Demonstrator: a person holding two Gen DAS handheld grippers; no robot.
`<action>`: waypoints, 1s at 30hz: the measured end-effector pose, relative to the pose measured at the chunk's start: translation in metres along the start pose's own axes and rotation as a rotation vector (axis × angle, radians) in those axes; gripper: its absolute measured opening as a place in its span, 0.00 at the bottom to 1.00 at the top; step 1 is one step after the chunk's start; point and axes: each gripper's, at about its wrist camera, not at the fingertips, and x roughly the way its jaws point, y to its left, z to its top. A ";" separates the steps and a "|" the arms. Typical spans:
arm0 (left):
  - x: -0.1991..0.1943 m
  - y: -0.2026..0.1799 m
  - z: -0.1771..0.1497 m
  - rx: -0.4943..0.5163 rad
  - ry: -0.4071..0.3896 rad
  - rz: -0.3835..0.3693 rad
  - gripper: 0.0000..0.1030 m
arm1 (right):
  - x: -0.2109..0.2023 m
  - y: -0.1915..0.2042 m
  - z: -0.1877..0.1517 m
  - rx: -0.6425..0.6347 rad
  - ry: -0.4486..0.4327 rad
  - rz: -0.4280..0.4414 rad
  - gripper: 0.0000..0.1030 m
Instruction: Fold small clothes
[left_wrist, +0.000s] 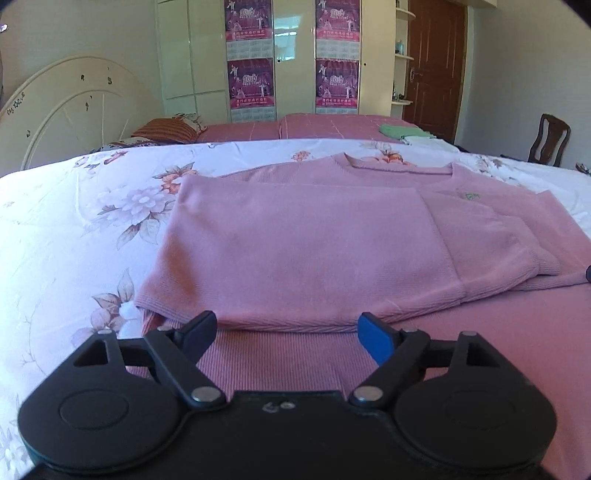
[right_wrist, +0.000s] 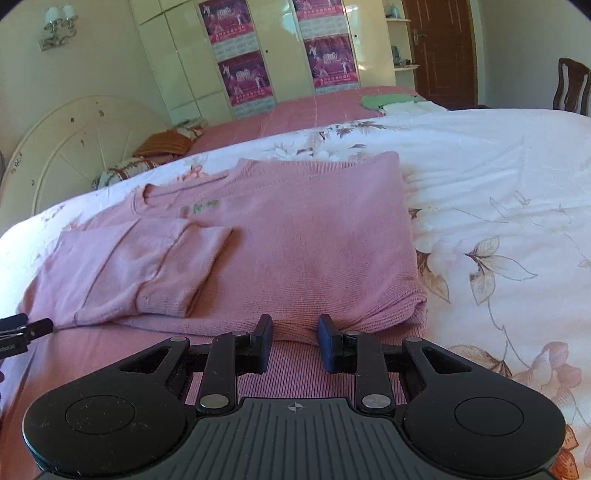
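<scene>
Spread wide, the left gripper (left_wrist: 287, 334) hovers at the near hem of the pink sweater (left_wrist: 295, 243), nothing between its jaws. Sweater sides and sleeves are already folded inward over the body, which lies flat on the floral bedsheet (left_wrist: 92, 206), probably so the hem can be lifted toward the collar next.

From the right wrist view, the right gripper (right_wrist: 295, 343) sits at the same hem nearer the sweater's right edge, jaws narrowed but apart, with ribbed knit below the gap; whether they pinch it I cannot tell. Only this view shows the folded right edge and the left gripper's tip beyond the sweater's left side.
</scene>
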 end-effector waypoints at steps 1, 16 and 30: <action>-0.008 -0.001 -0.002 0.008 -0.014 -0.001 0.83 | -0.006 0.003 0.001 0.003 -0.010 -0.003 0.26; -0.104 0.019 -0.058 0.138 0.031 -0.003 0.81 | -0.107 0.033 -0.059 0.014 -0.028 -0.015 0.26; -0.170 0.102 -0.133 -0.145 0.166 -0.115 0.66 | -0.197 0.006 -0.123 0.162 -0.019 -0.050 0.68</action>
